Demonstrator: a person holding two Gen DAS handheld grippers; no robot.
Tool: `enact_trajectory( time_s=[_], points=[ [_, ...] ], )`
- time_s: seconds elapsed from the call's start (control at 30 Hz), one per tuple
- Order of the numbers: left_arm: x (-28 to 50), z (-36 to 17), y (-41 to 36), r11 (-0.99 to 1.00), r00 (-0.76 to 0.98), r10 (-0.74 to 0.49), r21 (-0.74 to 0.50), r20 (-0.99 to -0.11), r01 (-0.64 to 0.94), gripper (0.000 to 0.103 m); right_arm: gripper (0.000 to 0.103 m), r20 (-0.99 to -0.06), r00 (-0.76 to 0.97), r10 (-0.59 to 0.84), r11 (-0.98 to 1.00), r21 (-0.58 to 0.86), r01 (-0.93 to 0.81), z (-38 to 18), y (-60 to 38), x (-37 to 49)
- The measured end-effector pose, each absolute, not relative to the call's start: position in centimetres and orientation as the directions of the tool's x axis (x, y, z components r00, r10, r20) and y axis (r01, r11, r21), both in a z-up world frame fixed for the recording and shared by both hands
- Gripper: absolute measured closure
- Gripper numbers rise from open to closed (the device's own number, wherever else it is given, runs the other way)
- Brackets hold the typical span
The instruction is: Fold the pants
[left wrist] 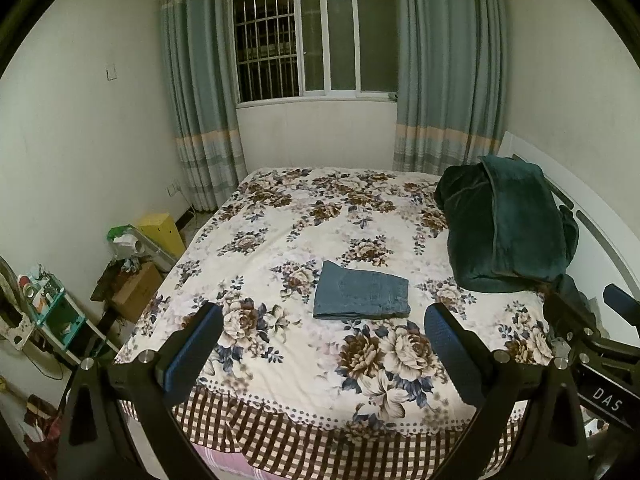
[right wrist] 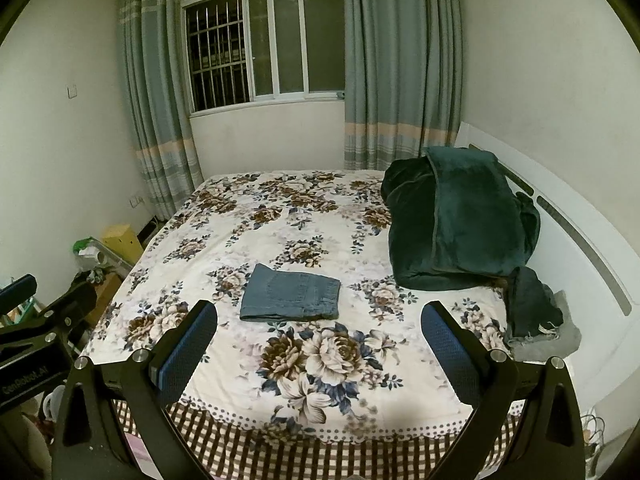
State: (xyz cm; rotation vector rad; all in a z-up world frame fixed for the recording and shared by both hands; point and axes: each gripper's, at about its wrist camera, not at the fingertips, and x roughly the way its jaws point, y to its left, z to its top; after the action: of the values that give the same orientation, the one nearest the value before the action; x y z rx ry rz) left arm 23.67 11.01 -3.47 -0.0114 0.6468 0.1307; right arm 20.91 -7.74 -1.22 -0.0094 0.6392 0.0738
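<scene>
A pair of blue jeans point(left wrist: 362, 295) lies folded into a flat rectangle on the floral bedspread point(left wrist: 304, 236), near the middle of the bed; it also shows in the right wrist view point(right wrist: 291, 293). My left gripper point(left wrist: 324, 320) is open and empty, held above the near edge of the bed, short of the jeans. My right gripper point(right wrist: 320, 318) is open and empty too, at about the same distance from the jeans. The right gripper's body shows at the right edge of the left wrist view point(left wrist: 592, 332).
A dark green blanket point(right wrist: 456, 220) is heaped at the right by the white headboard point(right wrist: 580, 240). A dark garment on a grey one point(right wrist: 536, 312) lies just in front of it. Boxes and clutter point(left wrist: 136, 264) stand on the floor left of the bed.
</scene>
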Motion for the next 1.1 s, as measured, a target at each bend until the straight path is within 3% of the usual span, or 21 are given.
enact_trajectory(
  time_s=[1.1],
  points=[
    [24.36, -2.95, 11.28, 0.991, 0.795, 0.125, 0.042, -0.594, -0.124, 0.0, 0.0, -0.597, 0.799, 0.074, 0.997, 0.023, -0.075, -0.88, -7.9, 21.19]
  ],
)
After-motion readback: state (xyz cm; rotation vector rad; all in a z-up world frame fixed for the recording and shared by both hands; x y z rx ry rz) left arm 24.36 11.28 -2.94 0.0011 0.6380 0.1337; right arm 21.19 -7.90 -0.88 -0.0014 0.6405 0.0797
